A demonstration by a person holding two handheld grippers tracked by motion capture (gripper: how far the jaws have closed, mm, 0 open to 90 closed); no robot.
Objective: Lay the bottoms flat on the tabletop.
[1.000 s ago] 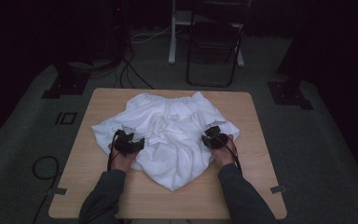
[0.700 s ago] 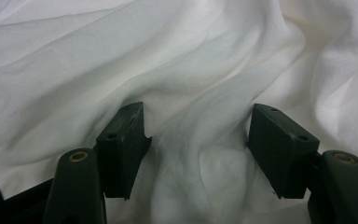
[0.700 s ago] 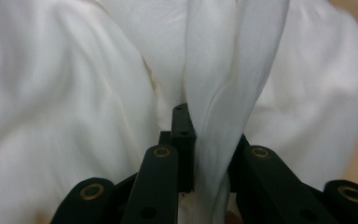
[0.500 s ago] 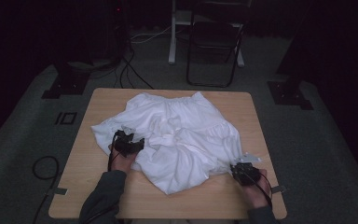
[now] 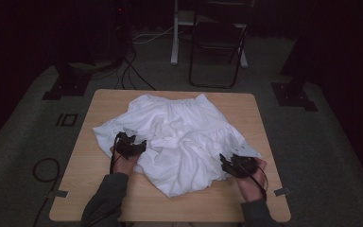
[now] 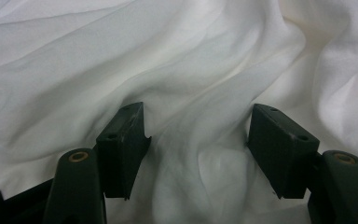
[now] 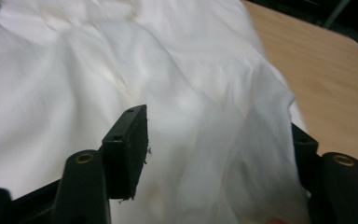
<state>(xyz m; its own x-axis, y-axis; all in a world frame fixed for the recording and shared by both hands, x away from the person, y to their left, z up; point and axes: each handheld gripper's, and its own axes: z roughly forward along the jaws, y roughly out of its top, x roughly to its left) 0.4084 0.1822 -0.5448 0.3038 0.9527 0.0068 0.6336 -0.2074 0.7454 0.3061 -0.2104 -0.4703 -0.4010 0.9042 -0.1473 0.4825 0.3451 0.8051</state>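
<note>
a rumpled white garment [image 5: 182, 137] lies spread over the middle of the wooden table [image 5: 255, 118], reaching from about the 11 o'clock part of the tabletop down to its 5 o'clock side, with a gathered band along its far edge and loose folds bunched through the centre. the left gripper [image 5: 133, 147] sits on the cloth's 9 o'clock edge, held by the person's left hand [image 5: 123, 163], whose grey sleeve [image 5: 105, 198] comes in from the bottom of the high view. in the left gripper view its jaws stand wide apart with a soft ridge of the white garment [image 6: 200, 70] lying between them; the fingers [image 6: 121, 144] rest against the fabric but do not pinch it. the right gripper [image 5: 234, 163] is at the garment's 4 o'clock corner, near the table's front right edge, held by the right hand [image 5: 253, 182]. its jaws have just been opening, and in the right gripper view they stand wide, with a loose fold of the white garment [image 7: 233, 140] draped between them and over the right-hand jaw; the left-hand finger [image 7: 126, 149] stands clear of the cloth, so nothing is clamped. bare table [image 7: 326, 79] shows at 2 o'clock in that view. a folding chair [image 5: 217, 42] stands on the floor beyond the table at 12 o'clock.
</note>
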